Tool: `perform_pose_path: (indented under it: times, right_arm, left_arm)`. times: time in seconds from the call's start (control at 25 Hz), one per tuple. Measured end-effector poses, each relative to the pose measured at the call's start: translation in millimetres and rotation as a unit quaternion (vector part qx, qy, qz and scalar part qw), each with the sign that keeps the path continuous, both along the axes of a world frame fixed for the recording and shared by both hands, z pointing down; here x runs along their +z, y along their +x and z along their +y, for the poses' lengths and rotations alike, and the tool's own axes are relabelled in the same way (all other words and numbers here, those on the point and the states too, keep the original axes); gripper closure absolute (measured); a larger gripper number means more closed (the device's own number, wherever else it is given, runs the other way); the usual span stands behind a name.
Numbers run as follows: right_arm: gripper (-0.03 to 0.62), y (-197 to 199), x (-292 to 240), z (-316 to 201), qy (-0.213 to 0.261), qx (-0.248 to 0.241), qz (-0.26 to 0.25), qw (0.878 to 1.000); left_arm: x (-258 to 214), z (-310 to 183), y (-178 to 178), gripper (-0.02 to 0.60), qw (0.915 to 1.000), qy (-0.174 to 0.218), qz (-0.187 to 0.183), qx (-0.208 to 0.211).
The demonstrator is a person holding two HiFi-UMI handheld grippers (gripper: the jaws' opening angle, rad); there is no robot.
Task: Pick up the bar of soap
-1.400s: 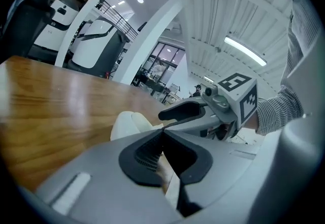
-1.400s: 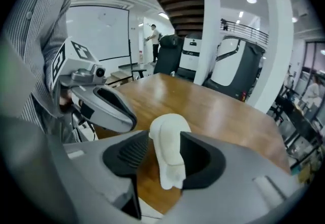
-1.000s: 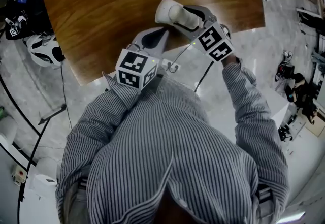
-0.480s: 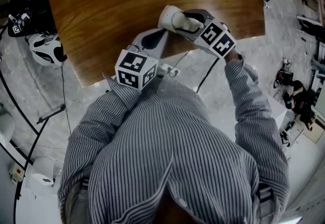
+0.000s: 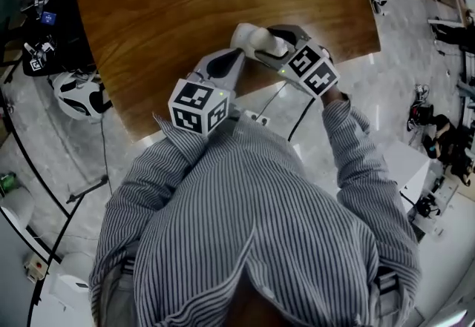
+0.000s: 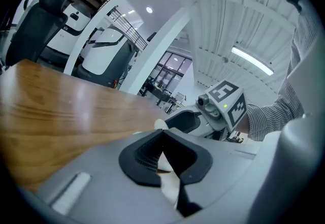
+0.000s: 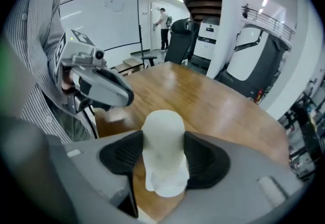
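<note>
The fingers (image 7: 203, 159) of the right gripper (image 7: 163, 162) are clamped on the bar of soap (image 7: 162, 126), one dark ribbed pad on each side of it. The soap is pale, rounded at its far end, and sticks out past the fingertips. It is over the near part of the tabletop (image 7: 218, 101); I cannot tell whether it touches the wood. The fingers (image 6: 139, 159) of the left gripper (image 6: 162, 139) are together at their tips and have nothing between them.

The tabletop is brown wood with a clear grain and a shiny finish. Around it the floor (image 5: 386, 96) is pale and glossy like stone, with dark cables on it at the left. The right gripper view shows white columns, a black chair (image 7: 180, 32) beyond the tabletop, and a person (image 7: 162, 20) standing far away by a white wall. The left gripper view shows a white ceiling with a long light strip (image 6: 251, 60).

In the head view the right gripper comes in from the right and points to the left, and the left gripper points up toward it, with its tips near the soap. Both are over the near edge of the tabletop. The two arms in a striped shirt (image 5: 260, 229) are bent in front of the chest.
</note>
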State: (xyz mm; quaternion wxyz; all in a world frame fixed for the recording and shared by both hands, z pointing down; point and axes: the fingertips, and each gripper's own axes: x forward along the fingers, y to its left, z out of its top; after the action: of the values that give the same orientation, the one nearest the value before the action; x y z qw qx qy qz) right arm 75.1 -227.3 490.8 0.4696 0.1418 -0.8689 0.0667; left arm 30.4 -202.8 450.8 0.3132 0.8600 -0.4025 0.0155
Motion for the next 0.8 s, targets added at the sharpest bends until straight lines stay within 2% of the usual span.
perform_pose_path:
  times: [0.2, 0.32, 0.44, 0.56, 0.68, 0.8]
  right_arm:
    - [0.344, 3.3, -51.8, 10.7, 0.037, 0.083, -0.064, 0.994]
    - [0.344, 10.9, -72.1, 19.4, 0.075, 0.142, -0.102, 0.982]
    - [0.344, 19.0, -87.7, 25.4, 0.100, 0.217, -0.166, 0.957]
    - [0.344, 24.0, -103.7, 30.4, 0.106, 0.279, -0.246, 0.922]
    - [0.344, 32.0, -114.3, 35.1, 0.099, 0.326, -0.311, 0.887]
    - [0.344, 42.2, -120.2, 42.2, 0.110, 0.354, -0.346, 0.862]
  left_arm:
    - [-19.6, -1.3, -0.8, 0.581, 0.9997, 0.018, 0.000, 0.018]
    - [-29.7, -4.6, 2.4, 0.581, 0.9989, 0.029, 0.000, 0.036]
    - [-39.3, -6.6, 9.0, 0.581, 0.9973, 0.044, -0.006, 0.058]
    - [-43.5, -5.2, 16.1, 0.581, 0.9959, 0.051, -0.012, 0.074]
    - [-45.8, -4.0, 21.7, 0.581, 0.9947, 0.053, -0.017, 0.086]
    - [-46.8, 0.8, 29.0, 0.581, 0.9932, 0.052, -0.020, 0.102]
